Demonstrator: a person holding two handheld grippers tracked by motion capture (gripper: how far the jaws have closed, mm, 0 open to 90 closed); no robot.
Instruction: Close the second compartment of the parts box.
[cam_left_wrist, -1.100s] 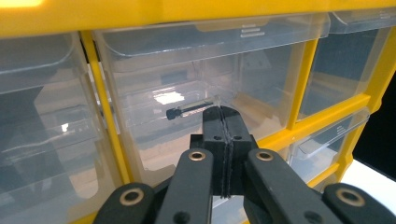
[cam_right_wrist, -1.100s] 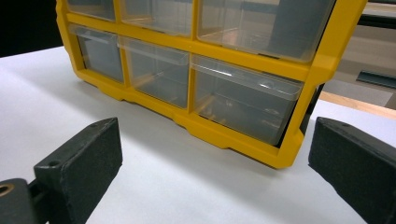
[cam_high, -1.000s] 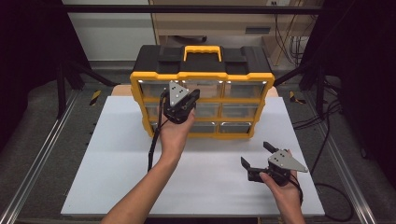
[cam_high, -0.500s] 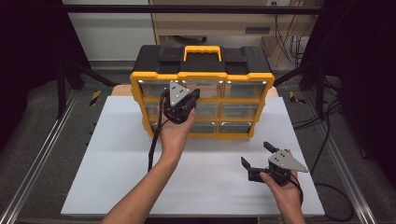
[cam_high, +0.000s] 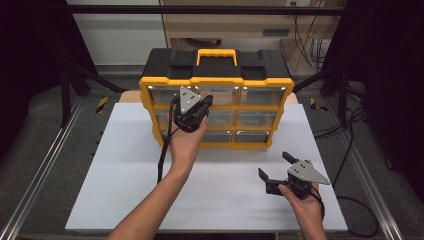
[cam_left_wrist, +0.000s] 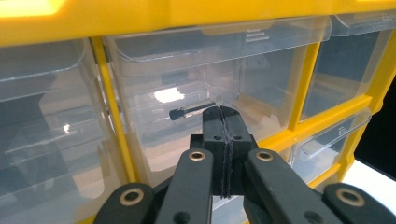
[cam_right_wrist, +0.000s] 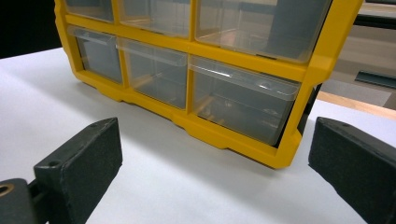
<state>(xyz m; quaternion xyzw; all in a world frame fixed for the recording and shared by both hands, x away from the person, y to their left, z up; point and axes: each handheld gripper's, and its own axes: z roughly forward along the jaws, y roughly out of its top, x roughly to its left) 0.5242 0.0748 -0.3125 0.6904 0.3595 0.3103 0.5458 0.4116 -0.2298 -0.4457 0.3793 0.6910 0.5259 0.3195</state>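
Note:
A yellow and black organizer (cam_high: 216, 80) with clear drawers stands at the back of the white table (cam_high: 125, 175). My left gripper (cam_high: 201, 106) is held up against its front, shut. In the left gripper view its pads meet, and the left gripper (cam_left_wrist: 222, 112) has its tips at the front lip of a middle-column drawer (cam_left_wrist: 187, 70) just under the yellow top bar. I cannot tell whether the tips pinch that lip. A dark bolt (cam_left_wrist: 189, 111) lies inside this drawer. My right gripper (cam_high: 274, 164) rests low over the table's front right, open, with nothing between the fingers of the right gripper (cam_right_wrist: 217, 158).
The organizer's bottom row of drawers (cam_right_wrist: 240, 102) faces the right gripper. A black cable (cam_high: 164, 150) hangs from the left gripper down to the table. Metal rails (cam_high: 45, 165) run along both sides of the table.

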